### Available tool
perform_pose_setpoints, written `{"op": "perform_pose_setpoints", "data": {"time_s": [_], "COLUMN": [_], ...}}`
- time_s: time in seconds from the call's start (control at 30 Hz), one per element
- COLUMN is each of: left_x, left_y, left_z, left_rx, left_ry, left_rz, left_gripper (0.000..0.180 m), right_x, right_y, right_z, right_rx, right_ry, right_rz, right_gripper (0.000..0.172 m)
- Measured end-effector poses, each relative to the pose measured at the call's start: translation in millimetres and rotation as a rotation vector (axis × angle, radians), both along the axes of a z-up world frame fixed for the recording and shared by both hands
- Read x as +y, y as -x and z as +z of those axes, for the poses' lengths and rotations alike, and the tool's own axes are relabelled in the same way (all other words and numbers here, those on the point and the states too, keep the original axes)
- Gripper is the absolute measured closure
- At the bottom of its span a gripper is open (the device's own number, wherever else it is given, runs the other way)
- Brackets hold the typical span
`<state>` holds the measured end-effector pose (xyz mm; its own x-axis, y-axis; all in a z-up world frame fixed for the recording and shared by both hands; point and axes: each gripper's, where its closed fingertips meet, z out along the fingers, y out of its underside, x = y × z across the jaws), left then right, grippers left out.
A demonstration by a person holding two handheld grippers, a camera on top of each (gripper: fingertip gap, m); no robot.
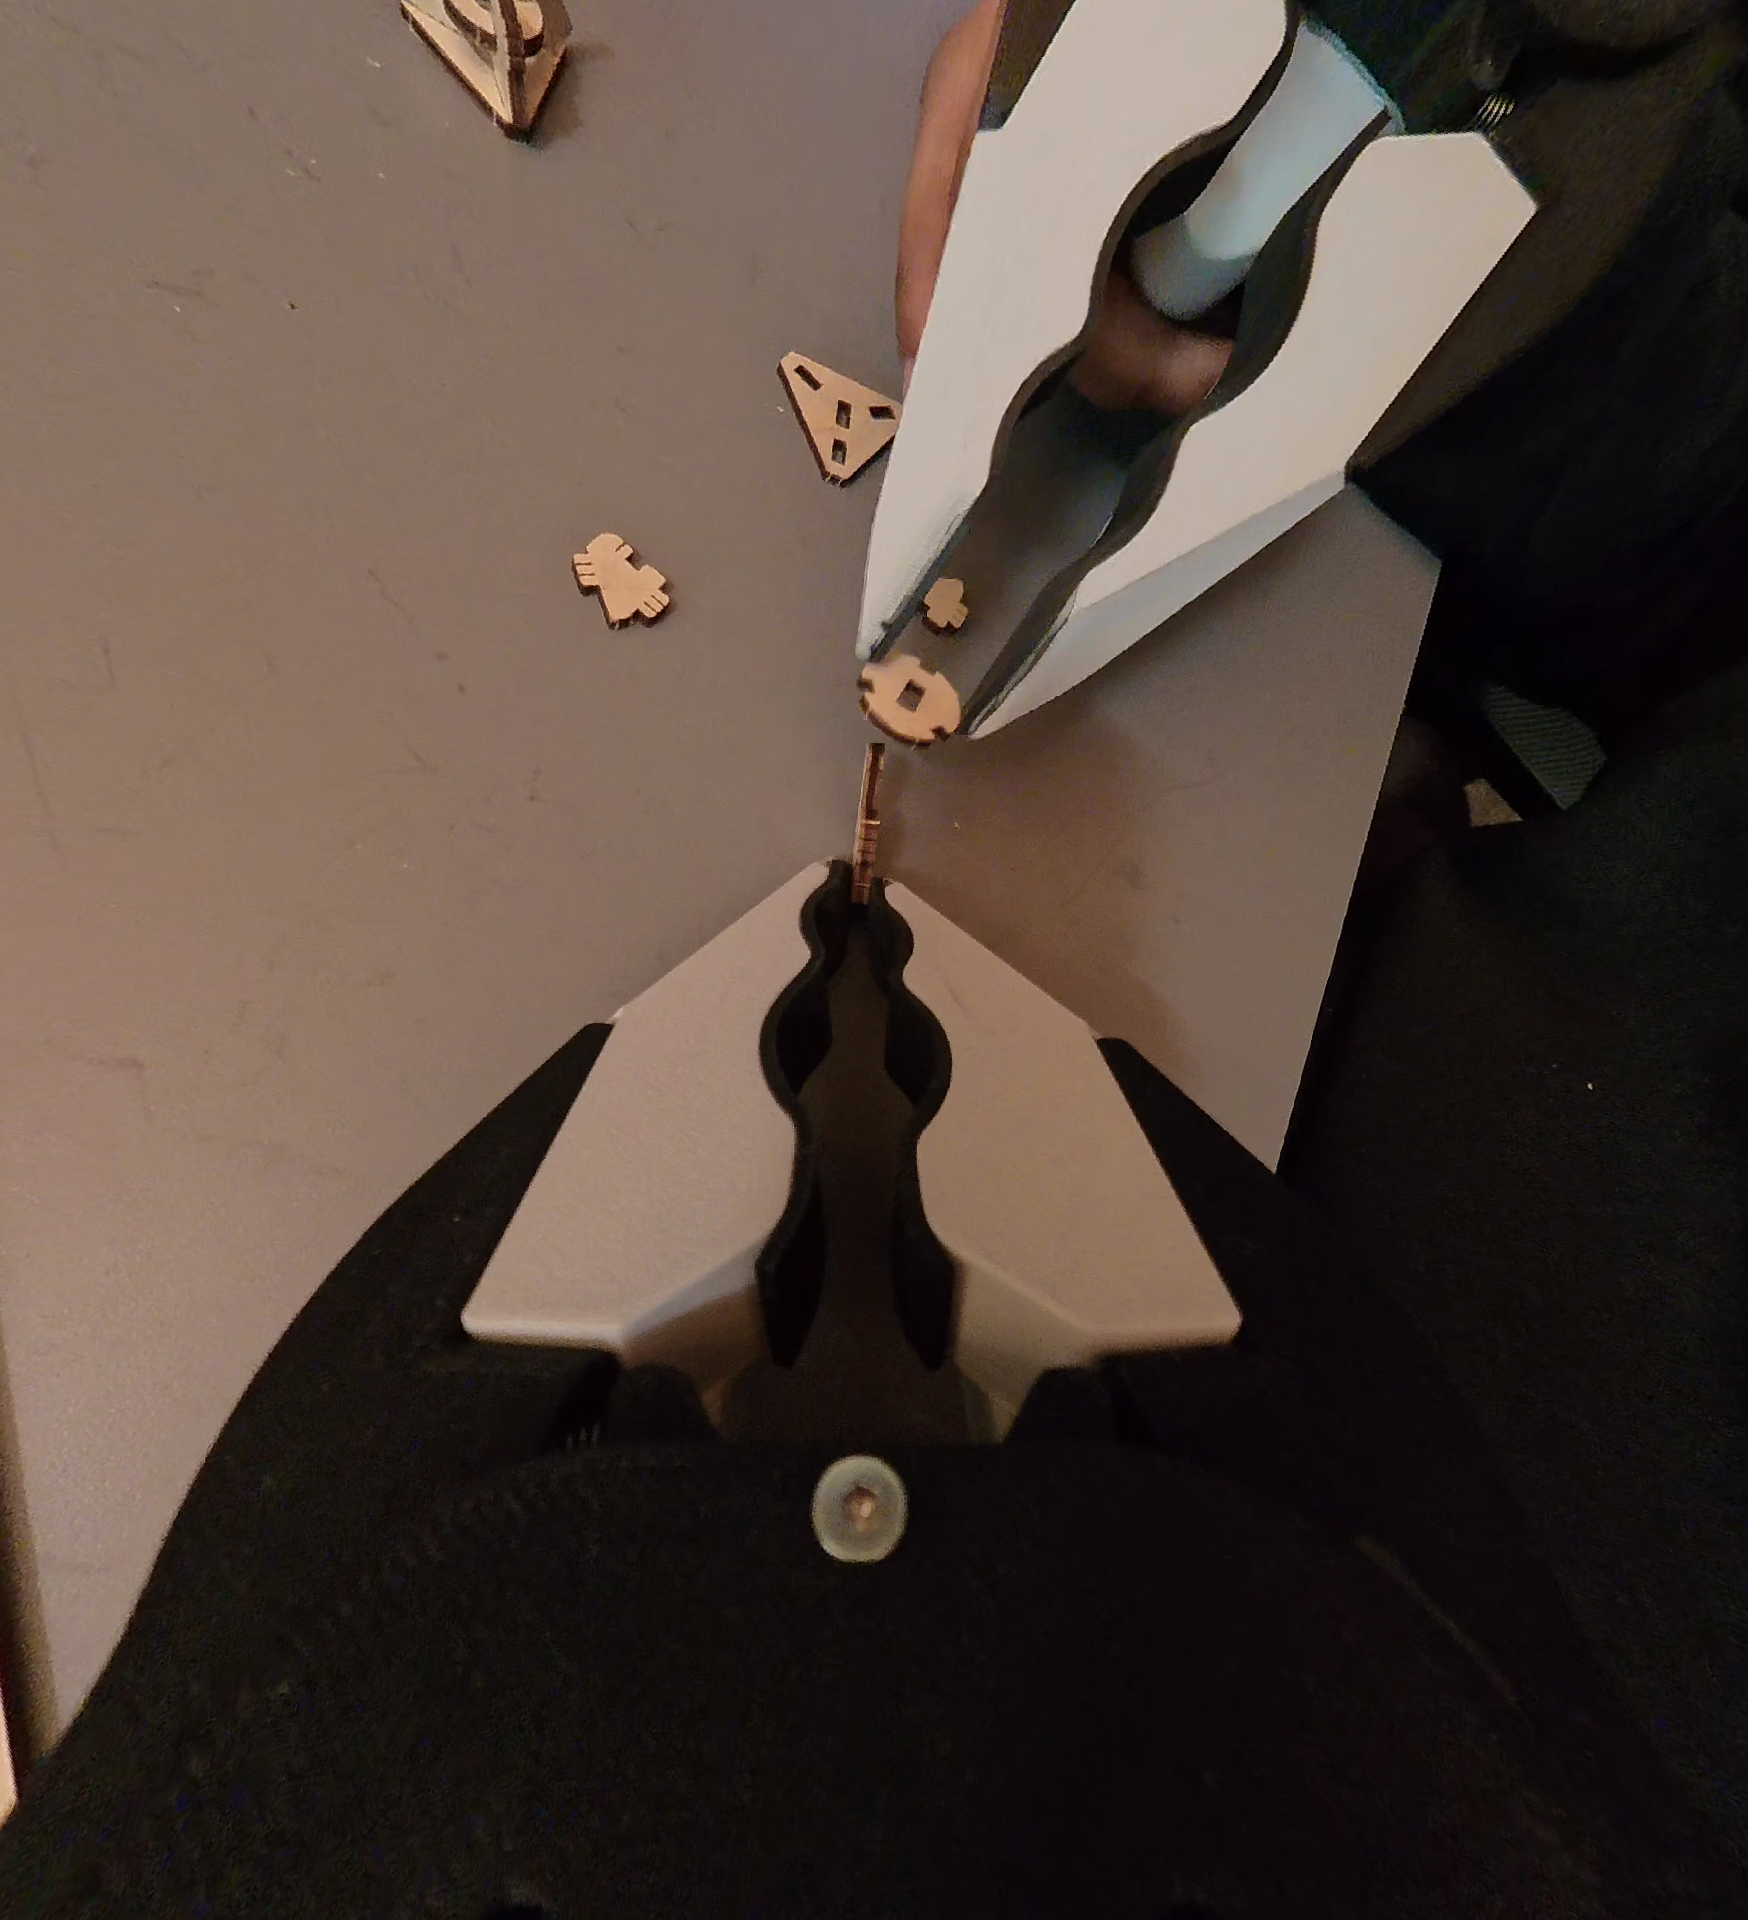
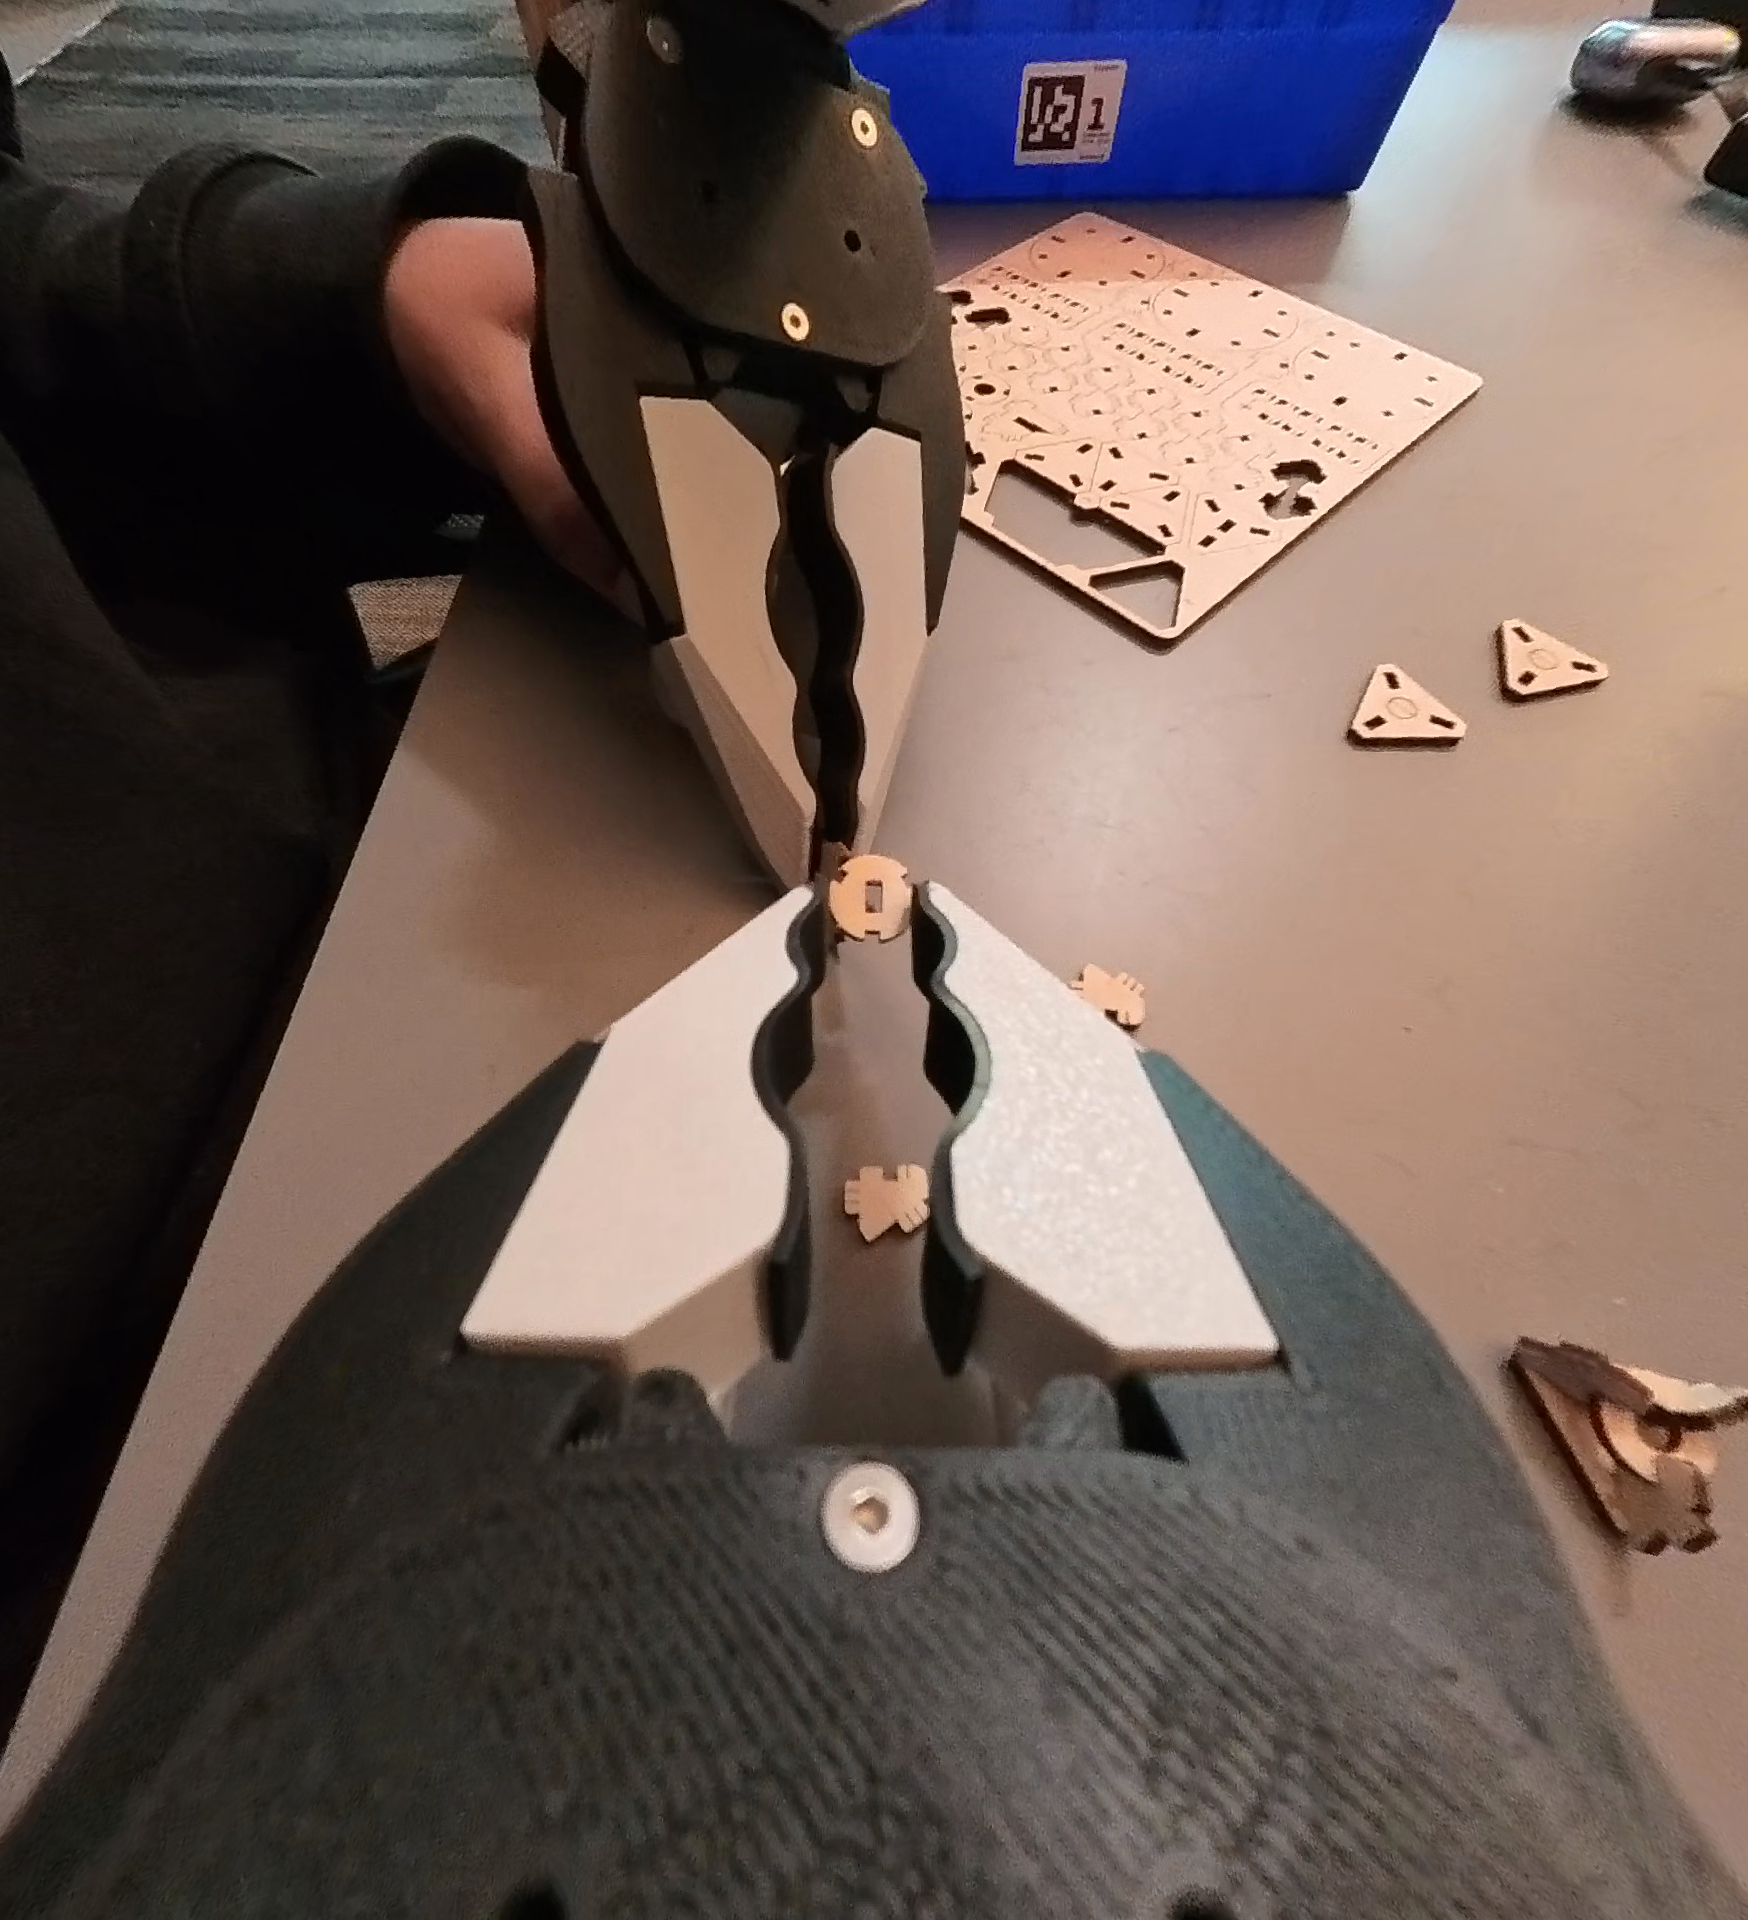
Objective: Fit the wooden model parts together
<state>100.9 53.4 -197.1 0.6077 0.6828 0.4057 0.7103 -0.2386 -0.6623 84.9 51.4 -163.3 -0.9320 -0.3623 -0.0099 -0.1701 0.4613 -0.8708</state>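
My left gripper (image 1: pixel 857 873) is shut on a thin flat wooden piece (image 1: pixel 868 816), seen edge-on and sticking forward from its fingertips. My right gripper (image 2: pixel 865 904) is shut on a small round wooden disc (image 2: pixel 871 899) with a square hole in its middle. The disc is held by its edges just above the grey table (image 2: pixel 1265 935). In the left wrist view the disc (image 1: pixel 906 701) sits at the right gripper's tips, just beyond the end of the thin piece and not touching it. In the right wrist view the left gripper (image 2: pixel 834 831) points at the disc from behind.
Small wooden cut-outs (image 2: pixel 885 1200) (image 2: pixel 1114 992) and two triangles (image 2: pixel 1407 710) (image 2: pixel 1550 660) lie on the table. A punched wooden sheet (image 2: pixel 1192 416) and a blue bin (image 2: pixel 1161 94) are farther back. A part-built wooden assembly (image 2: pixel 1628 1444) is at the right. The table edge (image 2: pixel 402 831) runs along the left. My left and right fingertips are right by each other.
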Motion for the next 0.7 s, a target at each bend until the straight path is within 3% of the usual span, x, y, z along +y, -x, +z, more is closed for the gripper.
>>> {"op": "perform_pose_setpoints", "data": {"time_s": [0.7], "left_x": [0.1], "left_y": [0.1], "left_z": [0.1], "left_rx": [-0.001], "left_ry": [-0.001], "left_rz": [0.000], "left_gripper": [0.179], "right_x": [-1.7], "right_y": [0.7], "right_z": [-8.0], "right_rx": [0.021], "right_ry": [-0.046], "right_rz": [-0.013], "right_gripper": [0.158]}}
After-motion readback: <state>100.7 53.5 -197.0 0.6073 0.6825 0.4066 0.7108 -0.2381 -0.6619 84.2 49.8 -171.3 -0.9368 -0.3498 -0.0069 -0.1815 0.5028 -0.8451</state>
